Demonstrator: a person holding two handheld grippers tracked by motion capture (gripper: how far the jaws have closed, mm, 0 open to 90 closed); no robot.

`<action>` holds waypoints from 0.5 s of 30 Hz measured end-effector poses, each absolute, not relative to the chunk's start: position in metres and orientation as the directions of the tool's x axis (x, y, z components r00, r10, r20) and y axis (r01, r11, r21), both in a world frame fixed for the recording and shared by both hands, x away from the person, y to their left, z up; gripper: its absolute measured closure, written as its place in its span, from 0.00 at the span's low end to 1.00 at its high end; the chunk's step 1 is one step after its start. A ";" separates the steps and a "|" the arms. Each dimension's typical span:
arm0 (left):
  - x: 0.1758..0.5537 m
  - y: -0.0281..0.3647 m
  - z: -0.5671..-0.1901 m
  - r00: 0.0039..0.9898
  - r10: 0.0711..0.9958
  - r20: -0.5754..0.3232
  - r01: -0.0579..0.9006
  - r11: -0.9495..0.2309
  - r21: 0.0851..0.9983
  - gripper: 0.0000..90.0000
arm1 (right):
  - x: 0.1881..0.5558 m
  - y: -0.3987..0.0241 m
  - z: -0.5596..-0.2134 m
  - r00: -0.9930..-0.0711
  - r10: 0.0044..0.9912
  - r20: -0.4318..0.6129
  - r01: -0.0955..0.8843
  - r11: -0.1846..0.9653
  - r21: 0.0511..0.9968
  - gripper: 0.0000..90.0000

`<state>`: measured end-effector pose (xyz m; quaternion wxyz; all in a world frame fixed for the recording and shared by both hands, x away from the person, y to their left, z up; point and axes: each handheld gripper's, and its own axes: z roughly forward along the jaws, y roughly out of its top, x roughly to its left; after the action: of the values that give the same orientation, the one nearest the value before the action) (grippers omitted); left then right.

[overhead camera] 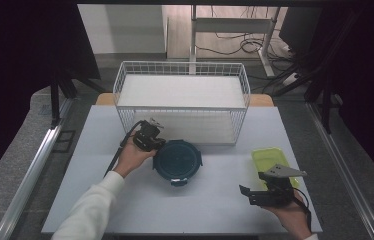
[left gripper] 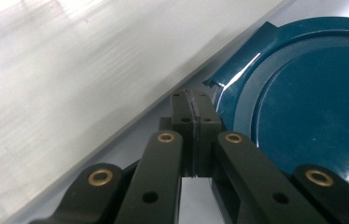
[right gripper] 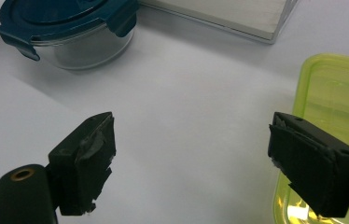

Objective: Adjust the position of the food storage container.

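A round glass container with a dark teal lid (overhead camera: 177,160) sits near the middle of the pale table (overhead camera: 125,200), just in front of the white wire basket (overhead camera: 182,100) at the far side. In the right gripper view the container (right gripper: 77,35) shows clear glass walls under the lid, with clip tabs folded down over its rim.

The left gripper (overhead camera: 148,135) is at the container's far-left edge, held by the left hand (overhead camera: 132,156). In the left gripper view its (left gripper: 193,135) 2 jaws are pressed flat together with nothing between them, their tips just beside the lid's rim (left gripper: 303,93) and one of its tabs.

The right gripper (overhead camera: 270,192) is near the table's near-right corner, well apart from the container. Its (right gripper: 191,158) jaws stand wide apart and hold nothing. Its right jaw overlaps a yellow-green rectangular container (right gripper: 336,107), which lies at the right of the table (overhead camera: 270,159).
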<state>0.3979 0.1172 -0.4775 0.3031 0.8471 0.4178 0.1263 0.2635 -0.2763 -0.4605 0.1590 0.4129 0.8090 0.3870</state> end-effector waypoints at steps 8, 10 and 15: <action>0.400 0.114 -0.477 0.633 0.774 -0.024 0.617 -0.486 0.619 1.00 | 0.264 -0.276 -0.461 -0.609 0.791 0.061 0.545 0.361 0.757 0.17; 0.400 0.114 -0.477 0.631 0.776 -0.027 0.618 -0.481 0.622 1.00 | 0.264 -0.276 -0.461 -0.610 0.790 0.061 0.545 0.362 0.757 0.17; 0.398 0.113 -0.477 0.639 0.769 -0.015 0.611 -0.496 0.617 1.00 | 0.264 -0.275 -0.461 -0.611 0.789 0.060 0.545 0.365 0.755 0.17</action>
<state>0.3980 0.1126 -0.4768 0.2984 0.8546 0.4038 0.1323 0.2637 -0.2754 -0.4607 0.1586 0.4112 0.8107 0.3854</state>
